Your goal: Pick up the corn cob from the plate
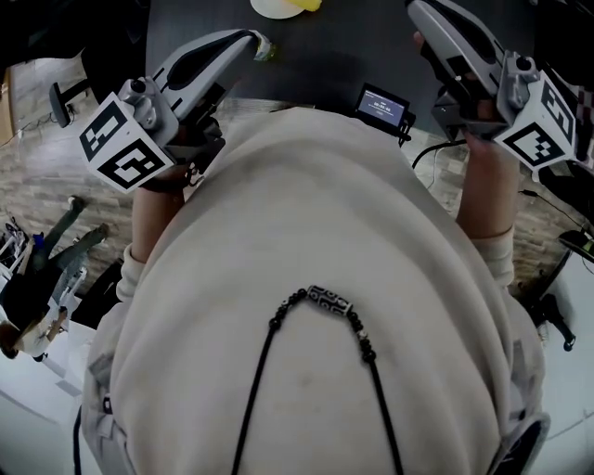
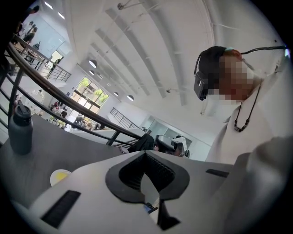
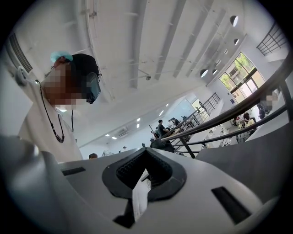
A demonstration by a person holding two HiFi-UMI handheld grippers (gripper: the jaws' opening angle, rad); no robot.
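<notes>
Holds left hand-held gripper (image 1: 255,39) and right hand-held gripper (image 1: 418,7) over the worktop (image 1: 325,46) near edge, both with jaws together and nothing between. Shows corn cob (image 1: 306,4) lying on plate (image 1: 269,9), well in from that edge (only partly in view). Risks nudging the cob and rolling it off if reaching in closed; opening too little probably pinches its rounded side.

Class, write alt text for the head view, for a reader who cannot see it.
Looking steeply down, a person's cream sweatshirt and bead necklace fill the frame, with the left claw and right claw held up at either side. A plate with something yellow sits on the dark table beyond.
</notes>
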